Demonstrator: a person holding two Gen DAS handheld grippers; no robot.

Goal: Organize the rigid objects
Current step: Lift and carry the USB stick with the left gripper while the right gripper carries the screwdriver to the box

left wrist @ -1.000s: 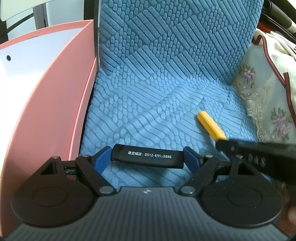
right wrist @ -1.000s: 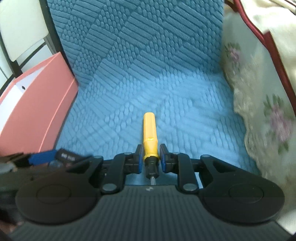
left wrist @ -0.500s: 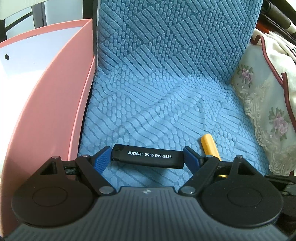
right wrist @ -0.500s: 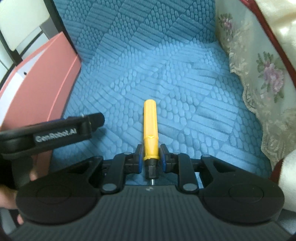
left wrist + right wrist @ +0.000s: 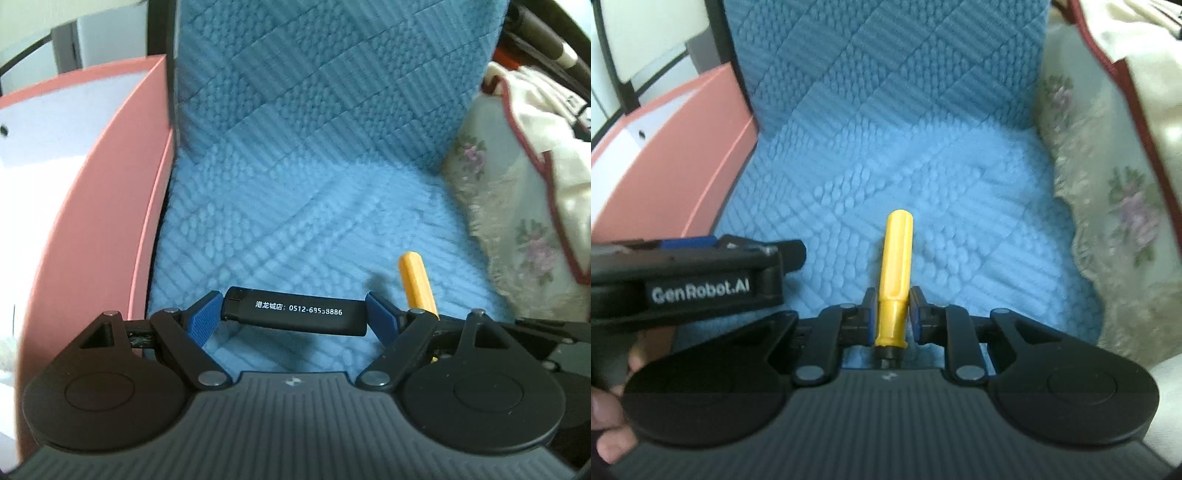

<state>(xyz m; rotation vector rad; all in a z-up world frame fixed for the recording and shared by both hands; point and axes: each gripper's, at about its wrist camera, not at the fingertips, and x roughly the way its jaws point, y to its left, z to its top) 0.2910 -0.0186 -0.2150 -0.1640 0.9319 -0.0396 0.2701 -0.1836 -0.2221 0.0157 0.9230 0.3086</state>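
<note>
Lighter (image 5: 295, 312), black with white print, lay crosswise between the left gripper's (image 5: 295, 314) blue pads, pinched end to end so it could be carried toward the pink box (image 5: 110, 221) at that gripper's left. The right gripper (image 5: 892, 314) was pressed together on a yellow-handled screwdriver (image 5: 895, 266), handle pointing forward over the blue cushion (image 5: 923, 166). Compared with a second earlier, the screwdriver sat closer beside the left gripper's right finger, both grips unchanged.

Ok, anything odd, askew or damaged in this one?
Nothing stands out. The left gripper holds a black lighter lengthwise by its ends, and the right gripper is clamped on a yellow screwdriver, handle pointing forward. The pink box stands beside the blue cushion. No visible damage or spills.
</note>
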